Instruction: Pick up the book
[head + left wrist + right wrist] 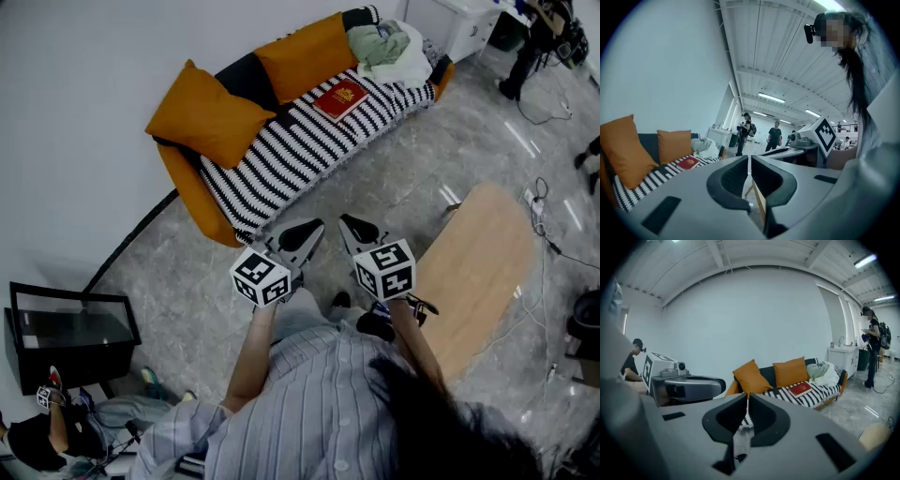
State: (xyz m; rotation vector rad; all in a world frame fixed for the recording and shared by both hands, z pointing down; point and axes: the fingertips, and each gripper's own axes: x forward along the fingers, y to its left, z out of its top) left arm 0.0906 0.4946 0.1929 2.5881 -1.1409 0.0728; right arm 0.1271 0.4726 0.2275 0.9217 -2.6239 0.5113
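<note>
Standing well apart from the sofa (192,202), the person faces it across open floor, with a wooden worktop (478,262) just beside on the right. A striped blanket (291,150) covers the seat, two orange cushions (208,117) lean against the backrest, and a heap of clothes (389,52) fills the far end. The red book (340,98) lies flat on the blanket, between the farther cushion and the clothes and close to both. The left claw (305,234) and the right claw (354,228) are both fully closed and hold nothing; neither is near the book. The approach has probably not begun. Likely faults from here:

- A claw that arrives closed will push the book along the blanket instead of gripping it.
- The soft seat may sink under pressure, so that a jaw pinches striped cloth together with the cover.
- A grip on the cover alone may let the pages fall open.
- The clothes may snag.
</note>
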